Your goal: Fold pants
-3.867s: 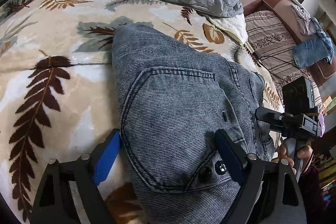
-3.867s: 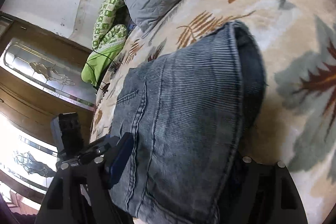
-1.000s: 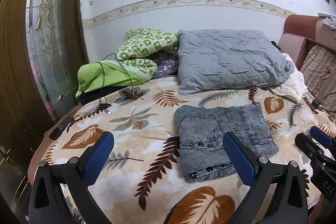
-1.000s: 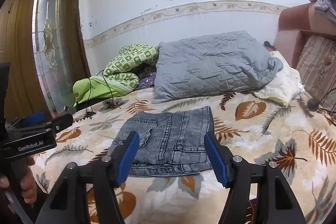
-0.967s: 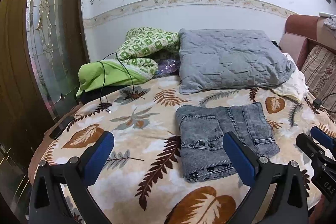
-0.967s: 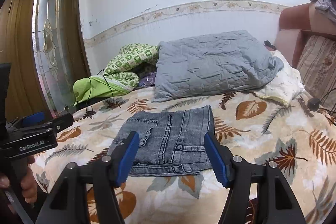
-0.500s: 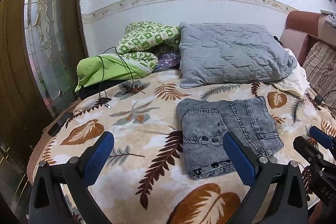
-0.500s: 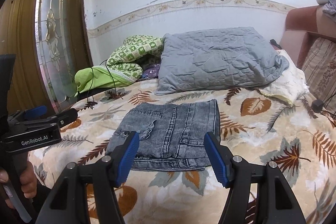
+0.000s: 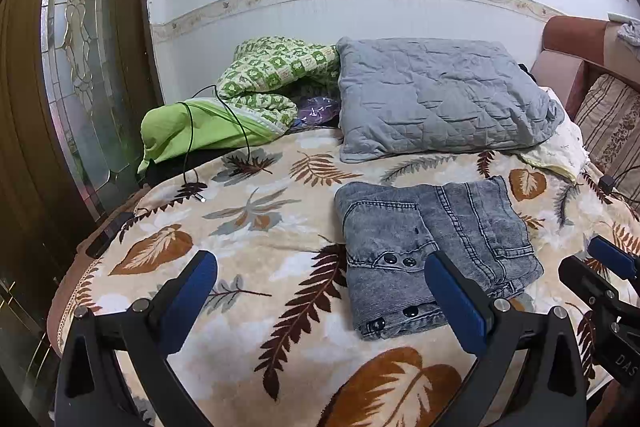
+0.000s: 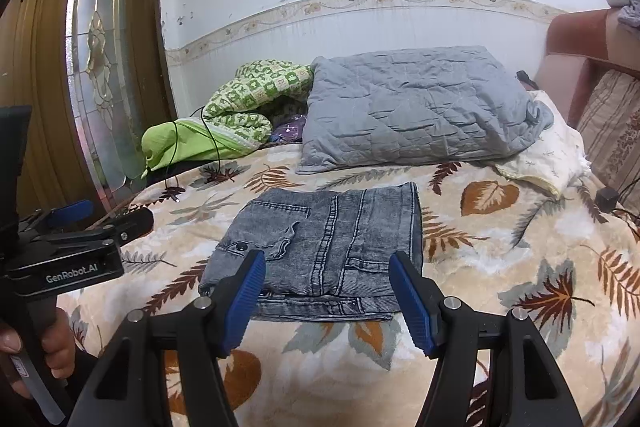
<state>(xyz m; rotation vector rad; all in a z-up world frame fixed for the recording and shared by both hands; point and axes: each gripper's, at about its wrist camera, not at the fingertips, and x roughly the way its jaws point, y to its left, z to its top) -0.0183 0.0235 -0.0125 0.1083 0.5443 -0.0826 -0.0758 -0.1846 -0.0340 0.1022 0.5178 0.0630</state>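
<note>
Grey-blue denim pants (image 9: 432,243) lie folded into a compact rectangle on the leaf-patterned blanket (image 9: 256,227), in front of the grey pillow. They also show in the right wrist view (image 10: 324,243). My left gripper (image 9: 320,291) is open and empty, held back above the bed's near edge, left of the pants. My right gripper (image 10: 326,291) is open and empty, just short of the pants' near edge. The left gripper appears in the right wrist view (image 10: 76,223), the right gripper in the left wrist view (image 9: 600,275).
A grey quilted pillow (image 9: 440,95) and a green patterned quilt (image 9: 248,95) lie at the bed's head by the wall. A black cable (image 9: 192,155) trails over the blanket. A wooden glass door (image 9: 80,67) stands left. A brown sofa (image 9: 600,87) stands right.
Both grippers have let go of the pants and pulled back and up from the bed. In the last second the views have drifted slightly closer; the folded pants have not moved.
</note>
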